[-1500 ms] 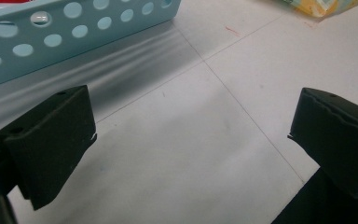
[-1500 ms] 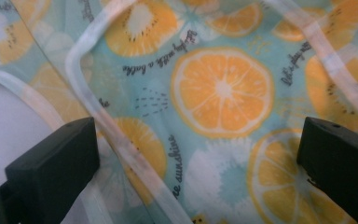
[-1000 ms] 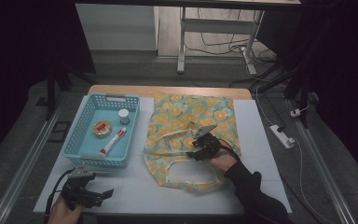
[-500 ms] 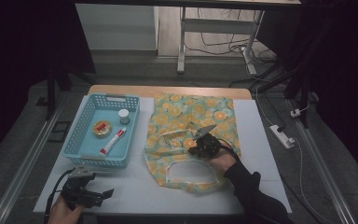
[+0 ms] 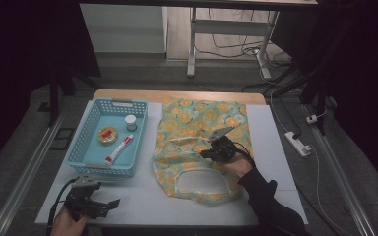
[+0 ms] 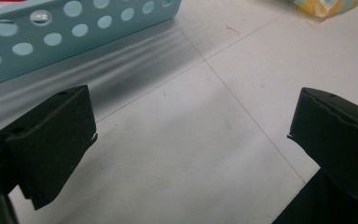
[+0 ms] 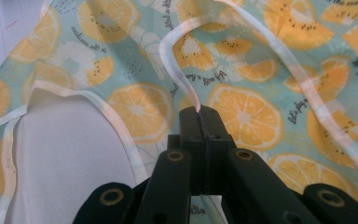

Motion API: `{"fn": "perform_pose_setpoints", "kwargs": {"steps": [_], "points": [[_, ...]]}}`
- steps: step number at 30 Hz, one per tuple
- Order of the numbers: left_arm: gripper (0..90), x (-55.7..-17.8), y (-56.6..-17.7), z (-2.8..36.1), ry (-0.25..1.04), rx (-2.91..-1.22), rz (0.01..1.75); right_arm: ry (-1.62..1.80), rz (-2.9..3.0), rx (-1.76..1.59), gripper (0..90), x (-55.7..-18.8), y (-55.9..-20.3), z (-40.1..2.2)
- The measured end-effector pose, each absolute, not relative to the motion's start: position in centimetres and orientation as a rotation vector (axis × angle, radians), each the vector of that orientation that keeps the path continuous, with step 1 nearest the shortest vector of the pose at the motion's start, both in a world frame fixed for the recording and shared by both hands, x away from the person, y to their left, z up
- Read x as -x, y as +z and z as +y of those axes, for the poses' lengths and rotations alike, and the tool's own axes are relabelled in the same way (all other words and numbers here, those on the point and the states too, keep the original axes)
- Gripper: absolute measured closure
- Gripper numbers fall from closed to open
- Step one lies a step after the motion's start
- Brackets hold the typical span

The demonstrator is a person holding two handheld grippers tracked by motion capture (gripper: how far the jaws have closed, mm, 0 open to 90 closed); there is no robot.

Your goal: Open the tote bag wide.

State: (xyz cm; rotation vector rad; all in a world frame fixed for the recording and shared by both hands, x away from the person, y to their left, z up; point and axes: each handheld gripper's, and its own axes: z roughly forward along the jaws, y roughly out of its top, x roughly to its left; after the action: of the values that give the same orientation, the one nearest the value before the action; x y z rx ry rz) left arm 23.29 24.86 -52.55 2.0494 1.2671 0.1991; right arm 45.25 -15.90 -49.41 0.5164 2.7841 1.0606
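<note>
A fabric bag (image 5: 197, 123) printed with orange slices lies flat on the white table, its opening toward the near edge. My right gripper (image 5: 207, 153) rests on the bag's middle with a hand behind it. In the right gripper view the jaws (image 7: 200, 112) are closed together on the bag's white strap (image 7: 177, 74), which loops away over the print (image 7: 242, 112). My left gripper (image 5: 110, 202) sits near the table's front left corner, held by a hand. Its jaws (image 6: 191, 135) stand wide apart over bare table, with nothing between them.
A light blue perforated basket (image 5: 86, 147) stands left of the bag, its wall (image 6: 74, 28) close to the left gripper. It holds a small white-capped jar (image 5: 131, 122), a round tin (image 5: 108, 135) and a tube (image 5: 119, 148). A power strip (image 5: 298, 142) lies on the floor to the right.
</note>
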Motion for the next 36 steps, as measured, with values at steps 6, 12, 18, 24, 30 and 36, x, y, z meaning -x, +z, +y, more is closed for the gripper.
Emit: {"fn": "perform_pose_setpoints", "kwargs": {"steps": [6, 12, 18, 24, 30, 36], "points": [[0.5, -23.3, -52.5, 24.8, 0.2, -2.051, 1.267, 1.101, 2.749, -0.535, 90.0, -45.3, -48.2, -16.0], [0.5, -23.3, -52.5, 24.8, 0.198, -2.053, 1.266, 1.141, 2.741, -0.591, 90.0, -45.7, -47.4, -16.2], [0.6, -23.3, -52.5, 24.8, 0.199, -2.056, 1.265, 1.17, 2.745, -0.63, 90.0, -46.1, -46.6, -16.0], [0.6, -23.4, -52.6, 24.8, 0.197, -2.058, 1.265, 1.206, 2.714, -0.642, 90.0, -46.3, -45.2, -16.0], [0.6, -23.4, -52.6, 24.8, 0.195, -2.059, 1.265, 1.23, 2.685, -0.639, 90.0, -46.2, -44.0, -16.0], [0.6, -23.4, -52.6, 24.8, 0.194, -2.057, 1.267, 1.231, 2.672, -0.639, 90.0, -46.2, -43.2, -16.0]]}}
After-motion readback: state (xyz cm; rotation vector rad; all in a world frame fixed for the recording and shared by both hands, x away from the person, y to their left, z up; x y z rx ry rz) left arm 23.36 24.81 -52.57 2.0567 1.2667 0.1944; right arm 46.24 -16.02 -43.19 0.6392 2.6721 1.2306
